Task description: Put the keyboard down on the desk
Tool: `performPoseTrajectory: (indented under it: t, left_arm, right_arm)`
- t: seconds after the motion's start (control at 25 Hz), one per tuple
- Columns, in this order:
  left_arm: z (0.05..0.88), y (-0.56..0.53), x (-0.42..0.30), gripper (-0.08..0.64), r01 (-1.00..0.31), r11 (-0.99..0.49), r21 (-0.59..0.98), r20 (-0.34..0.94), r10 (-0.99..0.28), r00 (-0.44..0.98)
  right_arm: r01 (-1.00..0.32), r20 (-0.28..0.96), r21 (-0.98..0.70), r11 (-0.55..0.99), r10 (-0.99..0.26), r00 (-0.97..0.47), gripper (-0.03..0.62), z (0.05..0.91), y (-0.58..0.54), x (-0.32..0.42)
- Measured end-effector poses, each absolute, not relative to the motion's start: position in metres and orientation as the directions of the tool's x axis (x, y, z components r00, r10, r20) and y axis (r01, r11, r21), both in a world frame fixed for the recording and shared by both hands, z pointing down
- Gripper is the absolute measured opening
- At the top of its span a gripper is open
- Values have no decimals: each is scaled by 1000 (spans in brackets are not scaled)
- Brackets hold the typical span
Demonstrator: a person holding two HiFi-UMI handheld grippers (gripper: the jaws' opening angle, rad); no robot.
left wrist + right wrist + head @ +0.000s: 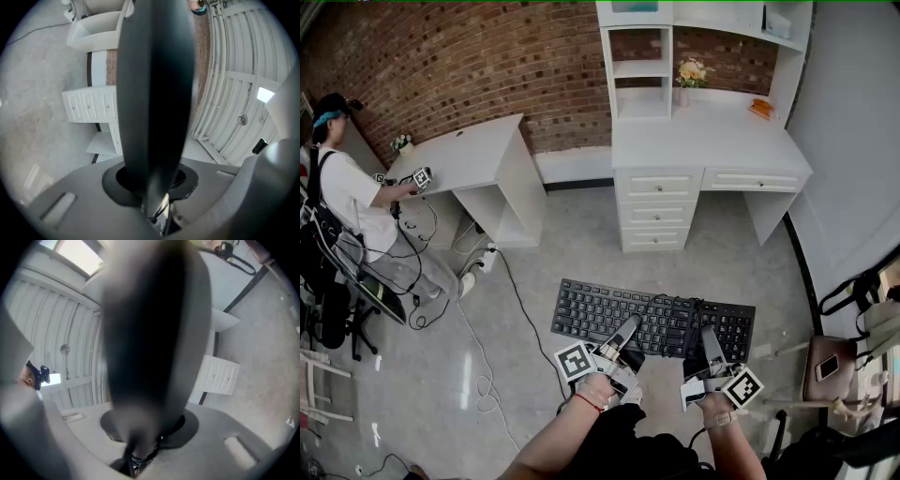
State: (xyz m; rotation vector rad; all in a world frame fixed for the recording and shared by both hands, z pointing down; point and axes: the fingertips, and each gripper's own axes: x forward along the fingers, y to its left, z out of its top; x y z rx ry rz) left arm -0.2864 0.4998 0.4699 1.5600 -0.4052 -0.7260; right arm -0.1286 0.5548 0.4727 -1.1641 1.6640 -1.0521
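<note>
A black keyboard (652, 317) hangs level in the air over the grey floor, held by its near edge. My left gripper (627, 332) is shut on the near edge left of the middle. My right gripper (709, 340) is shut on it towards the right end. In the left gripper view the keyboard (154, 93) is a dark blurred slab between the jaws. The right gripper view shows the keyboard (150, 333) the same way. The white desk (705, 142) with drawers stands ahead against the brick wall, well beyond the keyboard.
A second white desk (473, 155) stands at the left, with a seated person (356, 202) holding another gripper beside it. Cables (487, 356) trail over the floor. A flower vase (689, 80) and an orange thing (761, 107) stand on the desk. A stool with a phone (827, 366) is at the right.
</note>
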Motion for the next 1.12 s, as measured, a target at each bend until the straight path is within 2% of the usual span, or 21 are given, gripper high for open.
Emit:
performPoseTrajectory:
  t: [0.64, 1.12]
  left_arm:
    - [478, 416, -292, 72, 190, -127, 974, -226, -639, 735]
    - [487, 369, -279, 72, 190, -119, 975, -219, -678, 701]
  right_arm:
    - [-321, -132, -927, 195, -969, -210, 84, 474, 475, -135]
    - [-272, -121, -945, 181, -967, -225, 83, 484, 423, -121]
